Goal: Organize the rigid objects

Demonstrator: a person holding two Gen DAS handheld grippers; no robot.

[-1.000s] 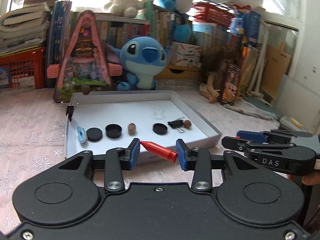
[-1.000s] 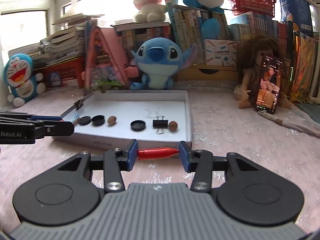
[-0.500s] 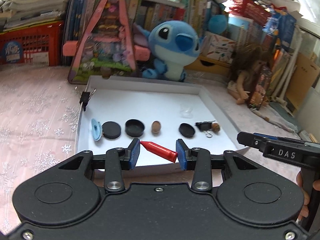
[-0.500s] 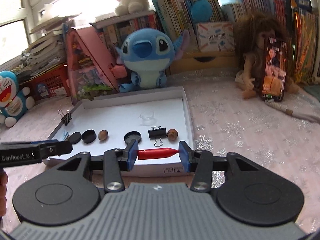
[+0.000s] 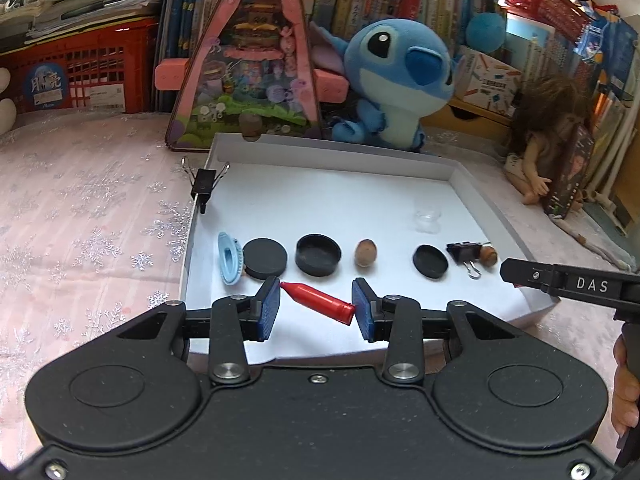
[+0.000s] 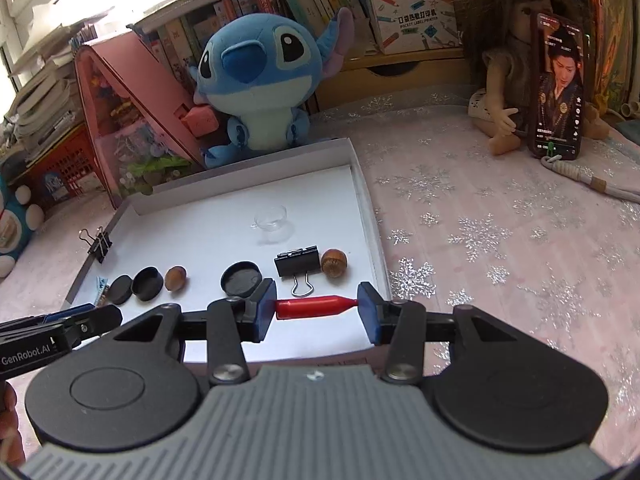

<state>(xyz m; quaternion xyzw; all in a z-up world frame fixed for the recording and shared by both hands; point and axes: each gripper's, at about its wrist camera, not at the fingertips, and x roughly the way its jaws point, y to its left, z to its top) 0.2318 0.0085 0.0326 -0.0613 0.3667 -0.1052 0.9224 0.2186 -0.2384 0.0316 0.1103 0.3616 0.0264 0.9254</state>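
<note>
A white shallow tray (image 5: 336,148) lies on the pink snowflake cloth. In a row inside it sit a blue hair clip (image 5: 230,258), three black lids (image 5: 318,254), two acorns (image 5: 365,253), a black binder clip (image 6: 298,262) and a small clear cup (image 6: 272,216). My left gripper (image 5: 316,306) hangs over the tray's near edge, shut on a red bullet-shaped piece (image 5: 318,300) that lies tilted between the blue pads. My right gripper (image 6: 318,310) is over the tray's near right corner, shut end to end on a second red piece (image 6: 312,306).
Another binder clip (image 5: 204,184) is clamped on the tray's left wall. Behind the tray stand a blue plush (image 6: 256,80), a pink toy house (image 5: 244,64) and a red crate (image 5: 80,72). A doll with a phone (image 6: 556,88) sits at the right. Bookshelves fill the back.
Both grippers have come forward and dipped, from in front of the tray to over its near edge, each still with its red piece. The tray's contents look nearer.
</note>
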